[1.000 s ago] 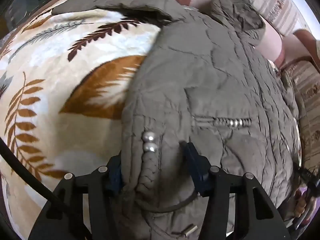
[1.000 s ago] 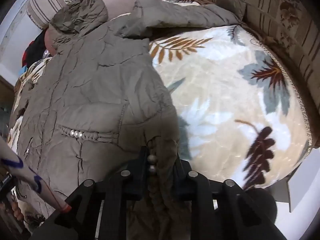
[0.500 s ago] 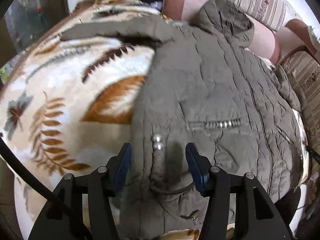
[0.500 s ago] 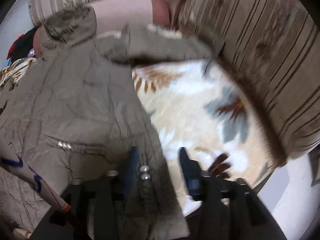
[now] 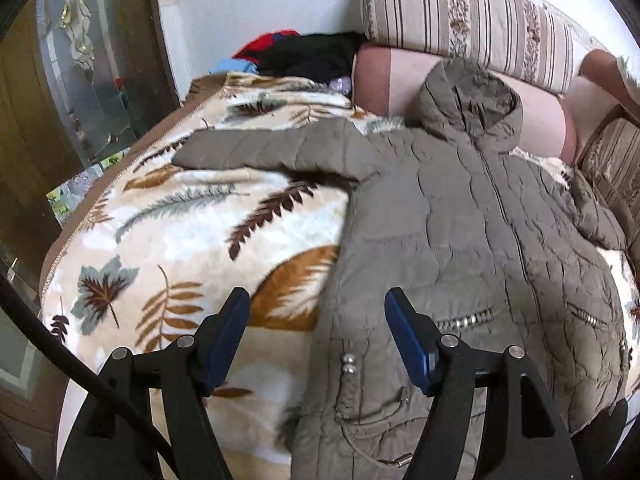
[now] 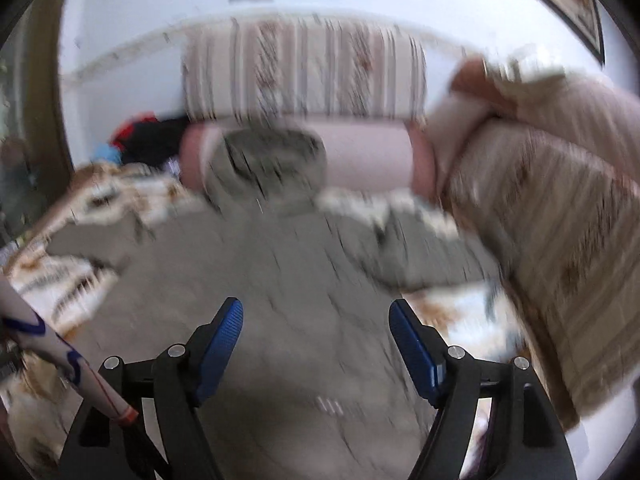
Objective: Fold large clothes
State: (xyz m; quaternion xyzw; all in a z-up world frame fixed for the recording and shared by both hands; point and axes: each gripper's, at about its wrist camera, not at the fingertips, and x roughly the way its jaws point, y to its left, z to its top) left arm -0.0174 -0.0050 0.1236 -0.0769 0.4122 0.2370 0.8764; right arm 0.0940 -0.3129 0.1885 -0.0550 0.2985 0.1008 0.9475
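An olive quilted hooded jacket (image 5: pixel 460 240) lies front up on a leaf-patterned blanket (image 5: pixel 192 240), hood against a pink bolster, one sleeve stretched out to the left. My left gripper (image 5: pixel 318 312) hovers above the jacket's lower left hem, its jaws opening, nothing between the blue pads. The right wrist view is blurred by motion. There the jacket (image 6: pixel 280 300) spreads below my right gripper (image 6: pixel 316 320), whose jaws are opening wide with nothing between them.
A striped cushion (image 5: pixel 472 20) and a pink bolster (image 5: pixel 392 76) back the sofa. A heap of red, black and blue clothes (image 5: pixel 296 52) lies at the far left corner. A glass-fronted wooden cabinet (image 5: pixel 80 80) stands left. A striped armrest (image 6: pixel 560 260) rises at right.
Both grippers let go of the jacket's hem and rose away from it. The jaws spread wider, the right one tilting up fast towards the sofa back.
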